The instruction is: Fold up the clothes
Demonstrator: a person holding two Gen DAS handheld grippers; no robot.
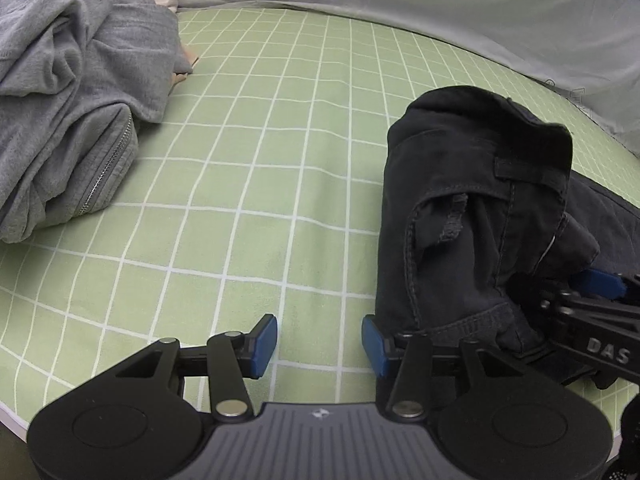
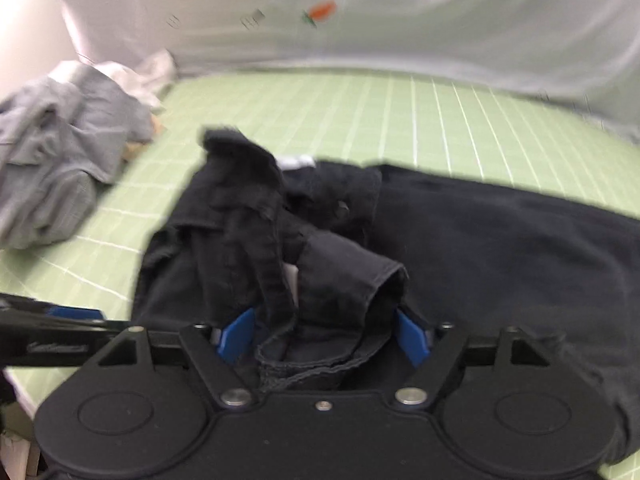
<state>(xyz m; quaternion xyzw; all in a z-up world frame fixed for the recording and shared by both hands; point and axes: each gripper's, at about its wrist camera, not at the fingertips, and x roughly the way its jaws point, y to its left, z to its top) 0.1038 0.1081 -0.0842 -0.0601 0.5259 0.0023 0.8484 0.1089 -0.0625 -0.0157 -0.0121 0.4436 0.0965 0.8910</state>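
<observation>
Dark navy trousers (image 1: 480, 208) lie bunched on the green checked sheet (image 1: 260, 200); in the right wrist view (image 2: 500, 248) they spread flat to the right, with the waistband end heaped up. My left gripper (image 1: 319, 344) is open and empty, just left of the trousers, its right pad touching the fabric's edge. My right gripper (image 2: 326, 334) is open, its blue pads wide apart with a fold of trouser fabric (image 2: 320, 312) lying between them. The right gripper also shows in the left wrist view (image 1: 592, 320), low against the trousers.
A crumpled grey zip garment (image 1: 68, 100) lies at the left, also in the right wrist view (image 2: 60, 152), with beige cloth (image 1: 184, 68) under it. A white carrot-print cover (image 1: 440, 12) rises along the back. The bed's near edge (image 1: 16, 420) is at lower left.
</observation>
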